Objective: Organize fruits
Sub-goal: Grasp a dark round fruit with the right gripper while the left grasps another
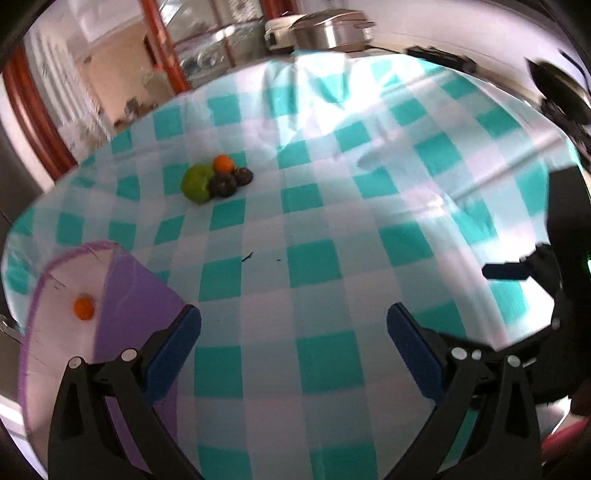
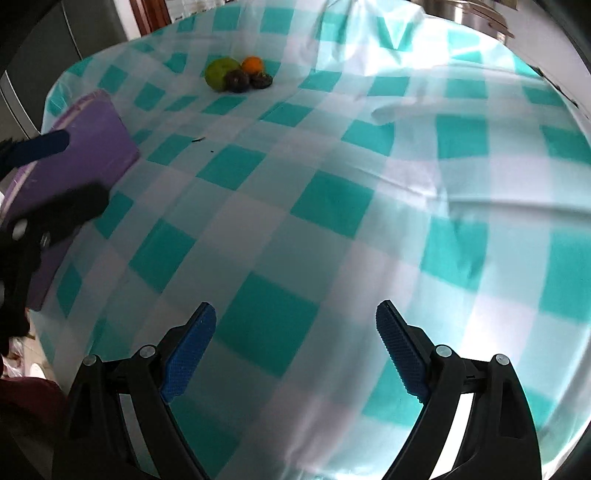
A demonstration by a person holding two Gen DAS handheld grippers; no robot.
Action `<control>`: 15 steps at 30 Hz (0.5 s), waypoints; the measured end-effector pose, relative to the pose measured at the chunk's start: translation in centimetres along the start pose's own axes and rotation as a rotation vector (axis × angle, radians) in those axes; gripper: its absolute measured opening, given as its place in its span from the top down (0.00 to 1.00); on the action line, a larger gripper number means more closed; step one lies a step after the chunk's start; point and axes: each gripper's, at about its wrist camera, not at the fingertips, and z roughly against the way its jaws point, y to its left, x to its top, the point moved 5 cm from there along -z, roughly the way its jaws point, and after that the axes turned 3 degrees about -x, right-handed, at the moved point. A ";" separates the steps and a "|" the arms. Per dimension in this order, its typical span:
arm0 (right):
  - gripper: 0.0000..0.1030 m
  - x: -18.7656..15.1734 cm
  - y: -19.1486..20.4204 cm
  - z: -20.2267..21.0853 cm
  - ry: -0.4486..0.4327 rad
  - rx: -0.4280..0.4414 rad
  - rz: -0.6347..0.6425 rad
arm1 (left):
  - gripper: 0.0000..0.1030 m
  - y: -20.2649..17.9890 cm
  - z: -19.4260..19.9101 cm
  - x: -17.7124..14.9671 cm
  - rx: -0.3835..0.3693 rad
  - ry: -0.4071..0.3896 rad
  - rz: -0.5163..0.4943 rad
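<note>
A cluster of fruit lies on the checked tablecloth: a green apple (image 1: 195,183), an orange (image 1: 223,163) and two dark fruits (image 1: 222,184). The cluster also shows far off in the right wrist view (image 2: 238,74). A purple box (image 1: 122,295) at the left holds one small orange (image 1: 84,306). My left gripper (image 1: 293,325) is open and empty, just right of the box. My right gripper (image 2: 295,321) is open and empty over the cloth. The left gripper's fingers (image 2: 44,146) show over the box (image 2: 92,144) in the right wrist view.
The teal and white checked cloth (image 1: 314,258) covers the round table, with folds at the far right. Metal pots (image 1: 332,27) stand beyond the far edge. The right gripper's finger (image 1: 509,271) shows at the right in the left wrist view.
</note>
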 end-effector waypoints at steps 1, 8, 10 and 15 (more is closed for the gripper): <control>0.17 0.9 0.0 -0.4 -0.003 -0.006 0.004 | 0.02 0.7 -0.5 0.4 -0.006 0.009 0.022; 0.22 11.1 0.7 -5.3 -0.026 -0.012 0.029 | 0.02 3.7 -5.7 0.8 -0.036 0.053 0.122; 0.27 14.7 1.9 -7.6 -0.032 0.008 0.067 | 0.02 3.4 -6.8 0.2 -0.060 0.074 0.117; 0.41 20.9 4.0 -12.9 -0.034 0.013 0.130 | 0.02 1.8 -8.7 -1.7 -0.107 0.116 0.043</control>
